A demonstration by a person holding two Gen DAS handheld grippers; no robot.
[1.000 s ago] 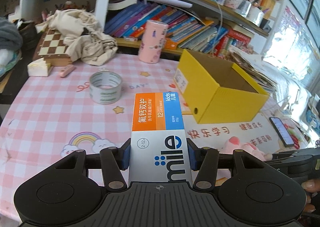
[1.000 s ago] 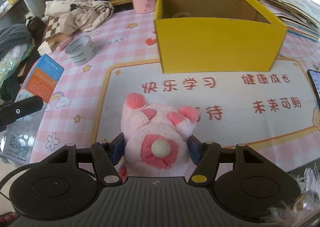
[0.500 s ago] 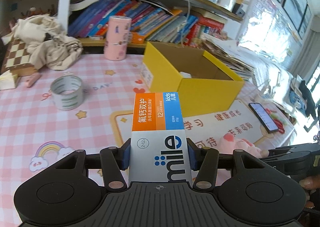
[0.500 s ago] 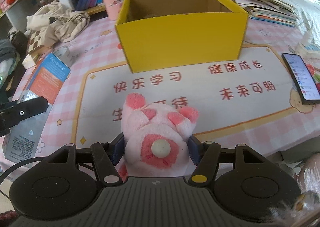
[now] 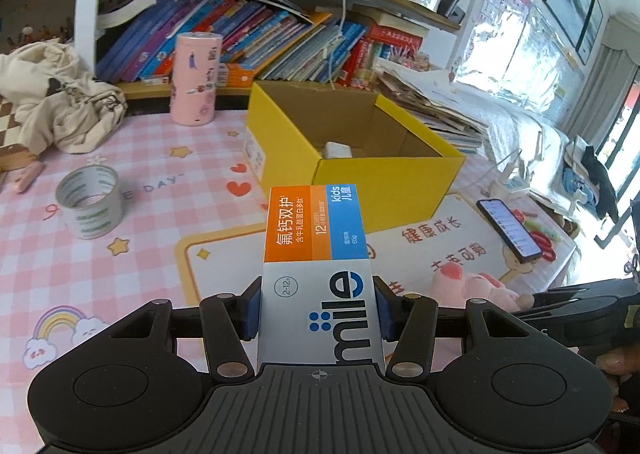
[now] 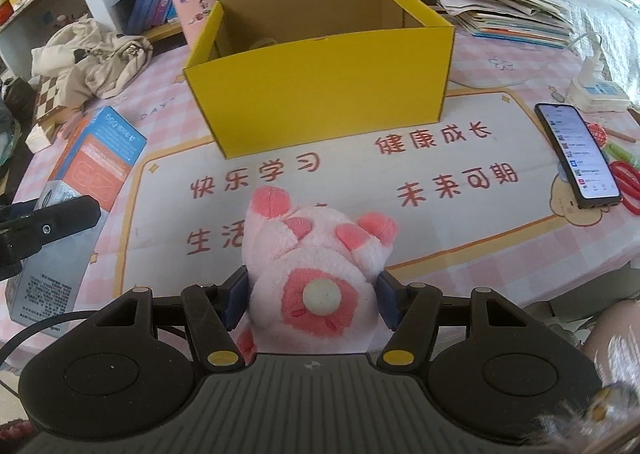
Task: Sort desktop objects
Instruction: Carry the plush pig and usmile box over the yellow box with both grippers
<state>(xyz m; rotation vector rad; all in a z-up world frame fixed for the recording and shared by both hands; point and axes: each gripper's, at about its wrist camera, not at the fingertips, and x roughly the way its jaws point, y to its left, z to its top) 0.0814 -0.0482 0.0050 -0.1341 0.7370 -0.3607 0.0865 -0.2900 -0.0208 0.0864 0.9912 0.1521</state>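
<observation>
Both loads carried closer to the yellow box (image 5: 384,178) than a second ago; its open top now fuller in view.

Near: left tongs (image 5: 318,314) pinching the kids' toothpaste carton (image 5: 316,254) by its sides, held clear above the worktop (image 5: 132,222). Right tongs (image 6: 312,306) pinching the pink plush toy (image 6: 316,254), over the printed desk mat (image 6: 460,190). Beyond: box standing on the mat's far edge, a small white item (image 5: 337,150) already inside. Further left, tape roll (image 5: 89,201) and pink cylinder tin (image 5: 195,79) not yet sorted; phone (image 6: 576,154) lies right. Step in hand, by my reading: transport to the box. Next calls for lifting each load over the near wall, then spreading the tongs, one at a time to avoid crowding.
</observation>
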